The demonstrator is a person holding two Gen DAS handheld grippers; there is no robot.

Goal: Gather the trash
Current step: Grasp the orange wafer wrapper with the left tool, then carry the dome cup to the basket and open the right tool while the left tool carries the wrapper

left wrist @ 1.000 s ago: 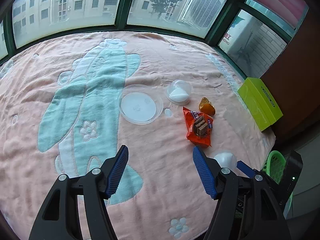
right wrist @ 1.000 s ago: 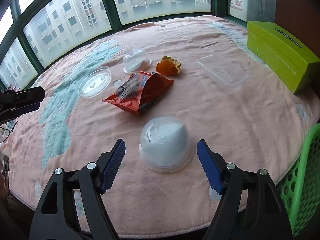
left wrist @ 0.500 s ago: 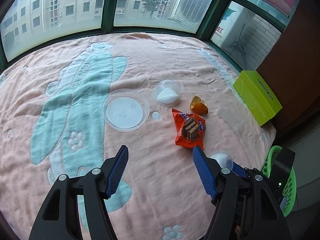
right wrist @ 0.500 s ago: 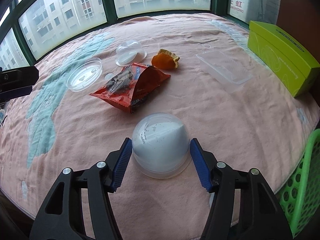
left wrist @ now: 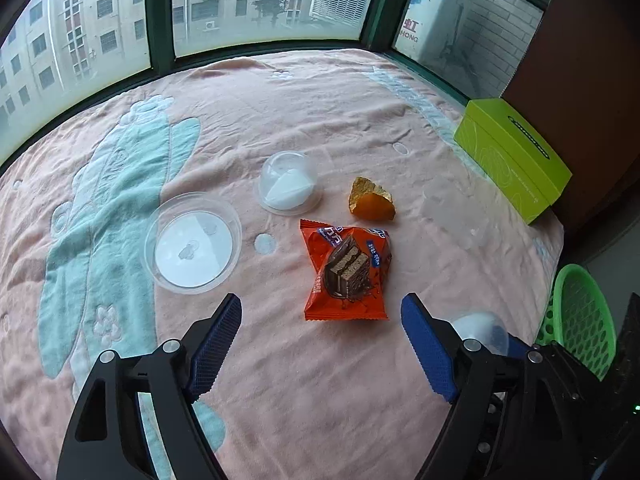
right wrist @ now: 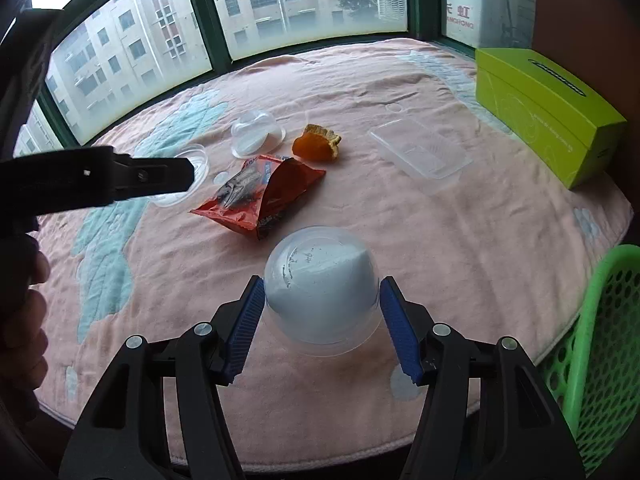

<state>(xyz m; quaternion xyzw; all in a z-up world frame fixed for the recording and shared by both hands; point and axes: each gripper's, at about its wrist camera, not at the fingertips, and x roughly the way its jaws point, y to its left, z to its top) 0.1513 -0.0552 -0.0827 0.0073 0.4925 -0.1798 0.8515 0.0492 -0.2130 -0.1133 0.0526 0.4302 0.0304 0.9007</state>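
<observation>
My right gripper is shut on a clear plastic dome cup, upside down and just above the pink blanket; the cup also shows in the left wrist view. My left gripper is open and empty, just short of an orange snack wrapper, which also shows in the right wrist view. Beyond it lie a crumpled orange-gold wrapper, a second clear dome cup, a round clear lid and a clear rectangular tray.
A green mesh basket stands off the blanket's right edge, also in the left wrist view. A lime-green tissue box sits at the far right. Windows run along the back. The left gripper's arm crosses the right view.
My right gripper closed from open onto the dome cup and lifted it slightly. My left gripper moved forward and right towards the orange snack wrapper, still open.
</observation>
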